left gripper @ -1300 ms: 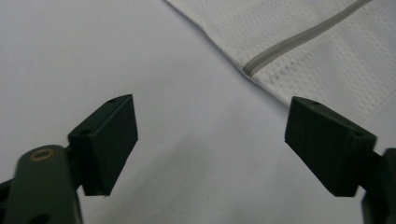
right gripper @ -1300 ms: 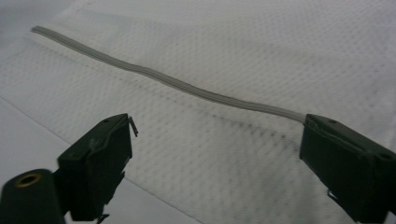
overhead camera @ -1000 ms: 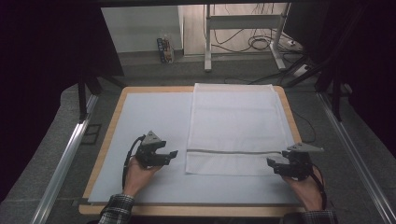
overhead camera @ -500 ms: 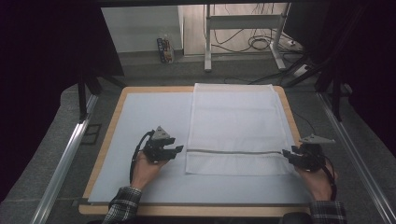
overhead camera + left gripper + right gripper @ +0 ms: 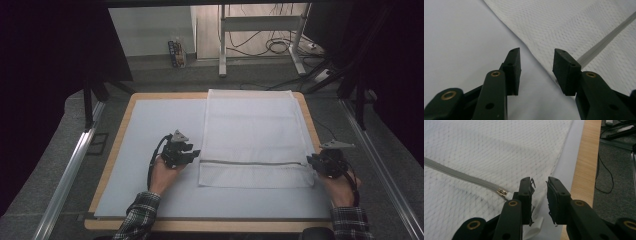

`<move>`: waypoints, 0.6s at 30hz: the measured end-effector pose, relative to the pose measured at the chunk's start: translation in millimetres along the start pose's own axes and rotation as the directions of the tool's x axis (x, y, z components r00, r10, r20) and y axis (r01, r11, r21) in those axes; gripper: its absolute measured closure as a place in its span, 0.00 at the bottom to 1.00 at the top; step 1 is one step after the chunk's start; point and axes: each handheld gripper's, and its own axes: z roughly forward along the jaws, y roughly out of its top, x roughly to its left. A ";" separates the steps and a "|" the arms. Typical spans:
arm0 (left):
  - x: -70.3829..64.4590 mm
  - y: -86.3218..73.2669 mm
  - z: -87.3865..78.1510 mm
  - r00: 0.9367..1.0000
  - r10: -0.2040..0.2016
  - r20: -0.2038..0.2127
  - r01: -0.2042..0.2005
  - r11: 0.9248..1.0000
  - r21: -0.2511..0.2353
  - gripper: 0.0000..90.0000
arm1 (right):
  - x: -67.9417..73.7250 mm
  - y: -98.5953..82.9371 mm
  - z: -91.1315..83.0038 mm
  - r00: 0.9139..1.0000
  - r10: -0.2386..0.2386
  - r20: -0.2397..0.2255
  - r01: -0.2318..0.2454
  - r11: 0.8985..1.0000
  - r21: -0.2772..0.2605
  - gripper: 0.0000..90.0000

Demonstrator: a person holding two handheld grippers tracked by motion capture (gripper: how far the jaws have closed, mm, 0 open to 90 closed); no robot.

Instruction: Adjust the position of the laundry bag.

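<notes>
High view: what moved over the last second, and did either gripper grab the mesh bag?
The left gripper moved right to the mesh bag's left edge by the zipper. The right gripper shifted right and slightly away, sitting at the bag's right edge. Both are open, holding nothing. The bag lies flat as before.

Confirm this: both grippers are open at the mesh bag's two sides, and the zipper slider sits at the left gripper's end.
Wrong end. The slider sits by the right gripper, as the right gripper view shows. The rest holds: the left gripper and the right one are both open at the sides of the mesh bag.
</notes>
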 end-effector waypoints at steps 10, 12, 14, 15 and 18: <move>-2.8 7.4 31.6 0.998 0.019 -0.056 -0.017 1.000 0.025 0.56 | -7.1 1.8 13.8 1.000 0.008 0.003 -0.008 1.000 0.003 0.73; -4.6 7.5 34.2 0.997 0.032 -0.068 -0.030 0.999 0.029 0.55 | -7.4 1.8 14.4 1.000 0.010 0.002 -0.010 1.000 0.003 0.72; -8.1 7.6 38.7 0.995 0.048 -0.083 -0.044 0.998 0.043 0.56 | -7.7 1.9 16.0 1.000 0.008 -0.001 -0.008 1.000 0.003 0.70; -10.3 8.0 42.3 0.994 0.066 -0.091 -0.061 0.997 0.056 0.57 | -7.3 2.0 19.1 1.000 0.005 -0.003 -0.005 1.000 0.010 0.70; -10.4 9.4 43.2 0.996 0.045 -0.078 -0.040 0.997 0.060 0.66 | -5.7 2.2 25.6 1.000 -0.012 -0.001 0.012 0.999 0.044 0.71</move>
